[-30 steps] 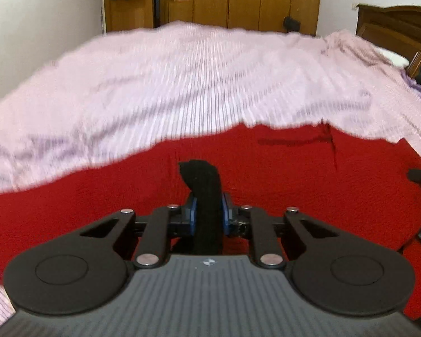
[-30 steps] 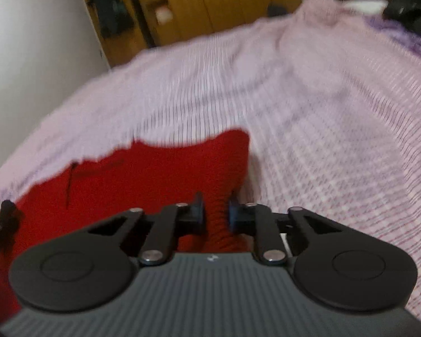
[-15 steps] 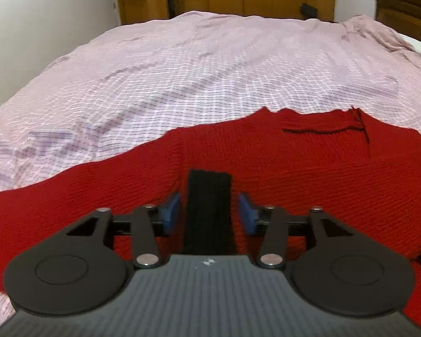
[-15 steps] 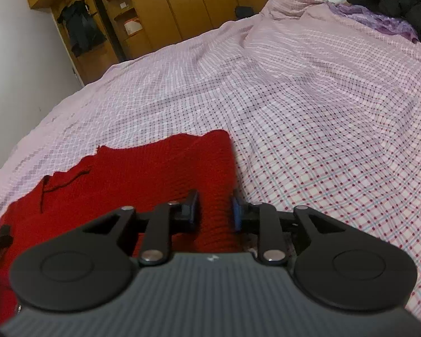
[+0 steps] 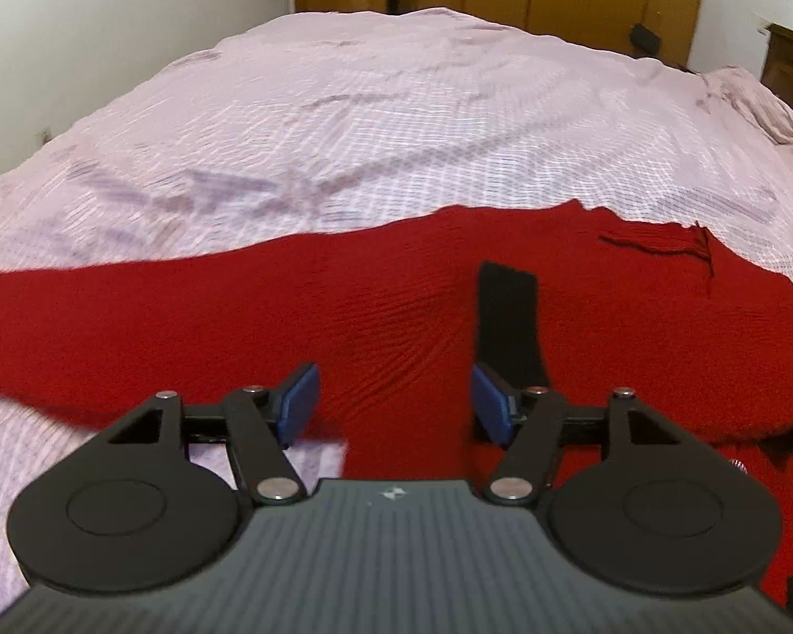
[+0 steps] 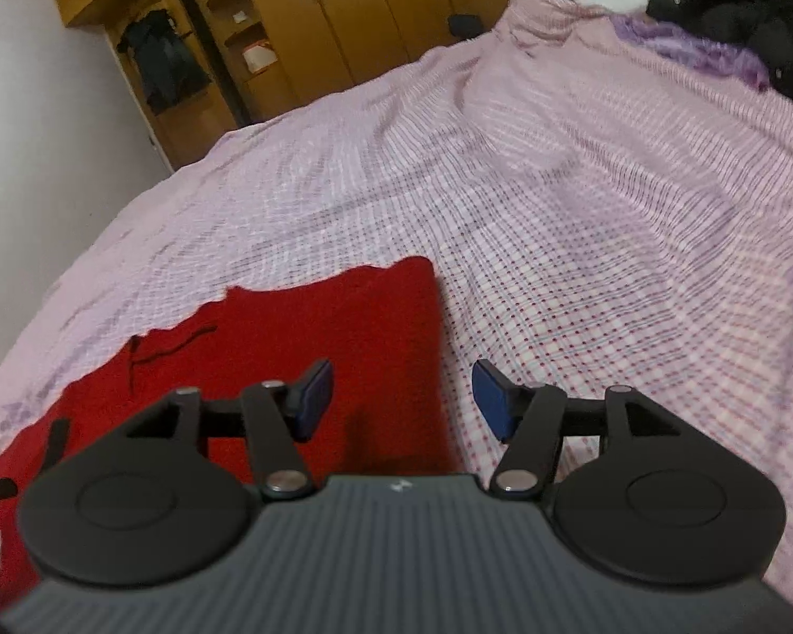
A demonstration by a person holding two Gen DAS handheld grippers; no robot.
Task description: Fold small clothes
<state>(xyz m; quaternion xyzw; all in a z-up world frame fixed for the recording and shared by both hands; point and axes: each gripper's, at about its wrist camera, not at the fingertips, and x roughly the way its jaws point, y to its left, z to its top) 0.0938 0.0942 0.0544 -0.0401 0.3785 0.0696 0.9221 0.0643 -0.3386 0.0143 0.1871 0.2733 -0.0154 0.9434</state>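
Observation:
A red knitted garment [image 5: 343, 317] lies spread flat on the bed, with a black strap [image 5: 507, 327] resting on it. My left gripper [image 5: 394, 404] hovers above the red cloth. Its jaws are opening, and the strap lies just outside the right finger, with nothing pinched. In the right wrist view the garment's right part [image 6: 312, 338] ends in a straight edge. My right gripper [image 6: 402, 401] stands over that edge. Its jaws are opening too, the blue pads clear of the cloth.
The bed carries a pink checked sheet [image 5: 396, 121] that stretches far back to wooden wardrobes [image 6: 375, 5]. Dark clothes [image 6: 750, 10] and a purple cloth [image 6: 682, 47] lie at the bed's far right. A white wall [image 5: 79, 26] runs along the left side.
The left gripper let go of the black strap and slid left, so the strap now lies to its right. The right gripper released the red garment's edge. Both jaws widened.

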